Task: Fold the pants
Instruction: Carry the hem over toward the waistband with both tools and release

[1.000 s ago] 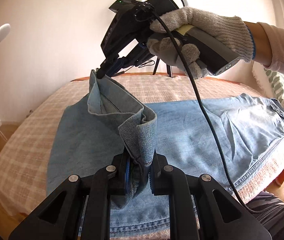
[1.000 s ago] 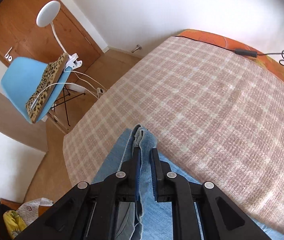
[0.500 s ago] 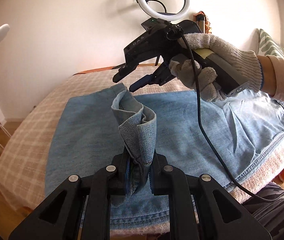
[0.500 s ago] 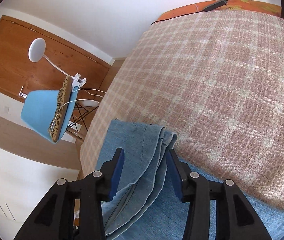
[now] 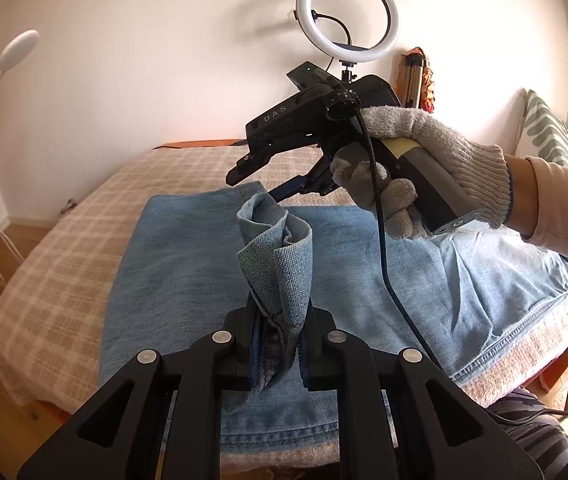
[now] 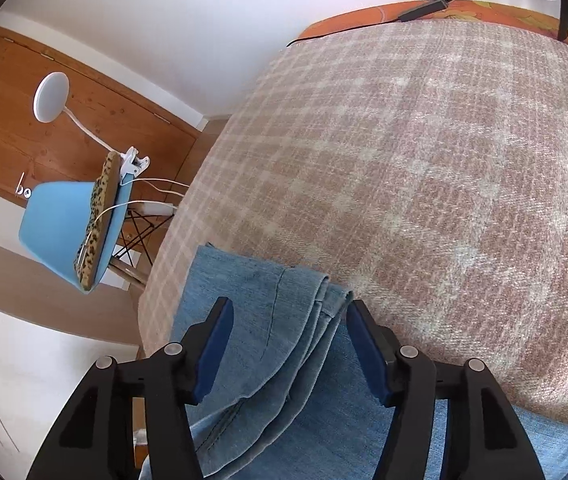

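- Holding a bunched hem of the pants (image 5: 219, 280) in my left gripper (image 5: 277, 344); jaws clamped on the denim, which stands up in a folded loop above the fingertips.
- Pants lie spread flat across the plaid blanket (image 5: 63, 248) on the bed, waistband end toward the right edge in the left wrist view.
- My right gripper (image 6: 290, 344) has just been opening; jaws now stand apart, with the other hem corner lying loose between them, neither pad pressing on it.
- That released corner rests in a few stacked folds on the layer of denim below, just beside the bare blanket.
- My right hand (image 5: 416, 176), in a knit glove, holds its gripper above the far side of the pants, black cable (image 5: 384, 256) hanging from it.
- Background: ring light (image 5: 350, 20) against the wall; blue chair (image 6: 63, 232) with clip lamp (image 6: 51, 98) beside the bed.
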A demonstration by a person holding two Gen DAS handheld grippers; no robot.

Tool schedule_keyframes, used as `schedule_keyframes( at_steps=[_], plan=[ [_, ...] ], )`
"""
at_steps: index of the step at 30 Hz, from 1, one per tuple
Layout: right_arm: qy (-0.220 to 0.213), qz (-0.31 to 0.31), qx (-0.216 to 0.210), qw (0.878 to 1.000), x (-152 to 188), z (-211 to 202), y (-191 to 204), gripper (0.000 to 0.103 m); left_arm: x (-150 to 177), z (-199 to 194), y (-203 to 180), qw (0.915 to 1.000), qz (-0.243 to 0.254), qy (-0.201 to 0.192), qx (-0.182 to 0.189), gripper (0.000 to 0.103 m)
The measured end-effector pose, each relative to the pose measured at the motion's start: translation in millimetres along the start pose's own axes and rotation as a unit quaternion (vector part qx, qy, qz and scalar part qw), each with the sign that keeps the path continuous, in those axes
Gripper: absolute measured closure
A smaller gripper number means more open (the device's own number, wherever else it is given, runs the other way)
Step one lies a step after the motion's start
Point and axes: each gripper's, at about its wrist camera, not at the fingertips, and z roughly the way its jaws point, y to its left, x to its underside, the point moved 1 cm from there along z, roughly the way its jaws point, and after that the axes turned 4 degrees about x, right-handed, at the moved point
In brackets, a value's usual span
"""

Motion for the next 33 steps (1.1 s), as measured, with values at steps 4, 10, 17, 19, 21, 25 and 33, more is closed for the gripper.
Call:
schedule_keyframes(
  at_steps=[4,10,17,19,21,25,33],
  plan=[
    [-0.006,-0.028,0.019,0.999,1.9,-3.4,14.1,0.085,0.4,-4.3,-5.4,0.9998,0.018,-0.001,-0.006,0.09],
    [-0.039,-0.05,0.051,0.997,3.5,-45.1,24.6,0.092,-10.1,-7.0,-26.3,0.9989,0.046,-0.002,0.012,0.09],
    [-0.064,-0.077,0.11,0.989,9.8,-118.9,19.3,0.092,-36.3,-10.2,-76.8,0.9945,0.071,-0.015,0.075,0.09],
    [-0.07,-0.077,0.132,0.986,16.1,-140.3,10.5,0.092,-43.4,-8.9,-93.7,0.9922,0.076,-0.017,0.098,0.09],
    [-0.077,-0.076,0.153,0.982,23.1,-161.7,-0.2,0.092,-50.5,-5.3,-110.6,0.989,0.081,-0.014,0.123,0.09],
    [-0.091,-0.057,0.185,0.977,40.6,-203.2,-28.9,0.093,-60.5,0.2,-148.5,0.9805,0.103,-0.008,0.167,0.09],
    [-0.125,-0.014,0.232,0.964,79.4,-284.9,-83.4,0.093,-80.4,4.7,-221.8,0.9623,0.126,0.004,0.241,0.09]
  ],
)
